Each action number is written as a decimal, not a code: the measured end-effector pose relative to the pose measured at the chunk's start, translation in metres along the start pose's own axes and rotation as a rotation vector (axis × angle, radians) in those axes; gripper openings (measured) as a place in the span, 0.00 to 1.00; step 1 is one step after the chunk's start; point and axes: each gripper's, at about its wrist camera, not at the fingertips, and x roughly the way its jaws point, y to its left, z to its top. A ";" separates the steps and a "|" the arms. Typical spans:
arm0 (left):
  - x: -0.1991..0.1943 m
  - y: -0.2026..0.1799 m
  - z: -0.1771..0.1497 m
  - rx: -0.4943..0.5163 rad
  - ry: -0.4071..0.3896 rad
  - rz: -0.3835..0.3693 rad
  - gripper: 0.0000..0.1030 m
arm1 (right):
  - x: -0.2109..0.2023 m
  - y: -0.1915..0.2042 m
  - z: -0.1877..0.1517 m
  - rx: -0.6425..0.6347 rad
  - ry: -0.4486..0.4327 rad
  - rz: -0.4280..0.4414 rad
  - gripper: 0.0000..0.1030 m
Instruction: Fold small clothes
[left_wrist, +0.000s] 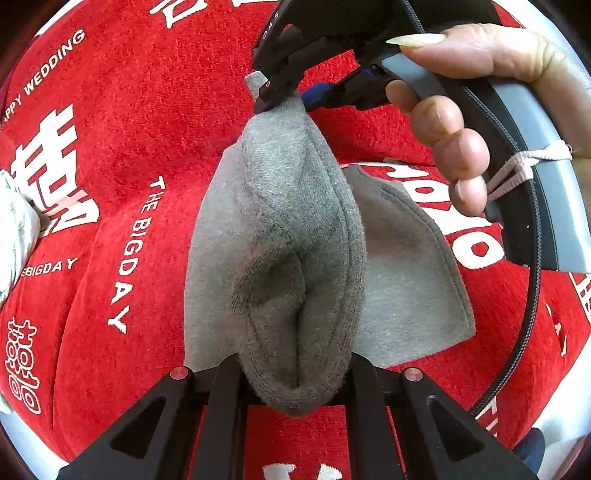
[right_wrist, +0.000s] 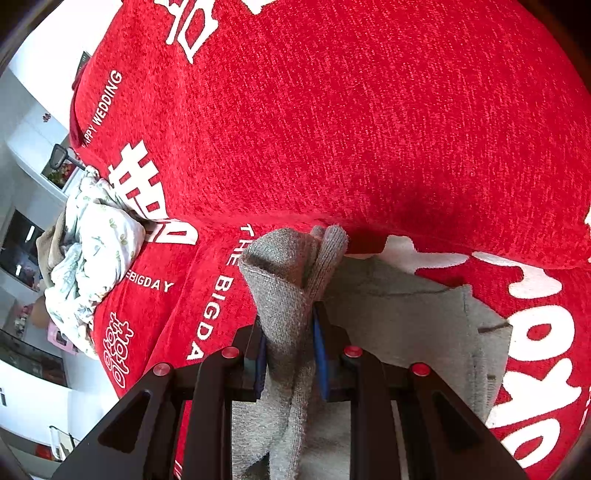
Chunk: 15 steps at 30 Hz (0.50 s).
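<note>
We hold the left gripper clamped on gray fabric. Our right gripper is likewise clamped, its handle gripped by the right hand.

the red cover carries white print: "happy wedding", "the bigday" and "the big day", besides large chinese characters i cannot read.

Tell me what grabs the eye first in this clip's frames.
A small grey knitted garment hangs stretched between the two grippers, pinched by the left gripper near the camera and the right gripper at its far corner. Behind it spreads a bright red chenille cover with white wedding lettering.
</note>
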 end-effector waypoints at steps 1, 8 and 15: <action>0.000 -0.001 0.000 0.003 0.001 0.001 0.10 | -0.001 -0.001 0.000 0.000 -0.002 0.002 0.23; 0.001 -0.013 0.000 0.029 0.003 0.006 0.10 | -0.010 -0.012 -0.003 0.004 -0.013 0.014 0.23; 0.004 -0.030 -0.001 0.059 0.009 0.005 0.10 | -0.018 -0.030 -0.006 0.013 -0.013 0.011 0.23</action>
